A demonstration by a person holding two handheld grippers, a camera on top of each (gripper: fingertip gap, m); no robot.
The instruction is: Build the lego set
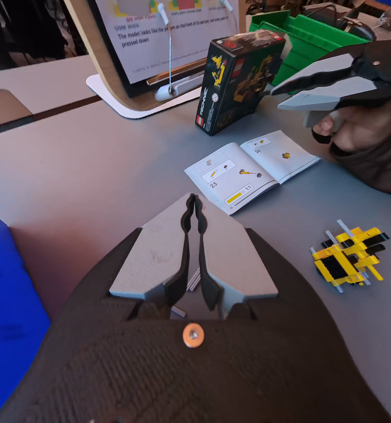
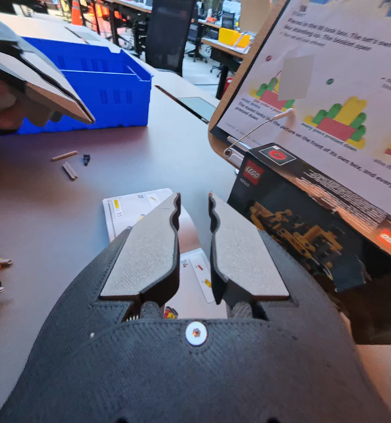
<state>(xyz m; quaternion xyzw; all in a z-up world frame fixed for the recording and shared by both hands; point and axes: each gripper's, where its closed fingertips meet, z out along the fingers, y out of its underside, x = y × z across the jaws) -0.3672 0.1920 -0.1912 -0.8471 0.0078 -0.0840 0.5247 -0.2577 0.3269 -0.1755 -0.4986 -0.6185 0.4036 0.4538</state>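
Yellow-black model [image 1: 348, 256] sits on the grey table [image 1: 98, 164], both grippers clear of it.
My left gripper [image 1: 194, 197] has its jaws together, empty, tips just short of the open booklet [image 1: 249, 169]. Right gripper [image 2: 194, 198] hangs over the booklet, jaws apart, holding nothing. Model lies right of the booklet; box [image 1: 238, 80] stands behind it.

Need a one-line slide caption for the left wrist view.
Shut left gripper hovers above the table beside the open instruction booklet, yellow-and-black Lego assembly at right.
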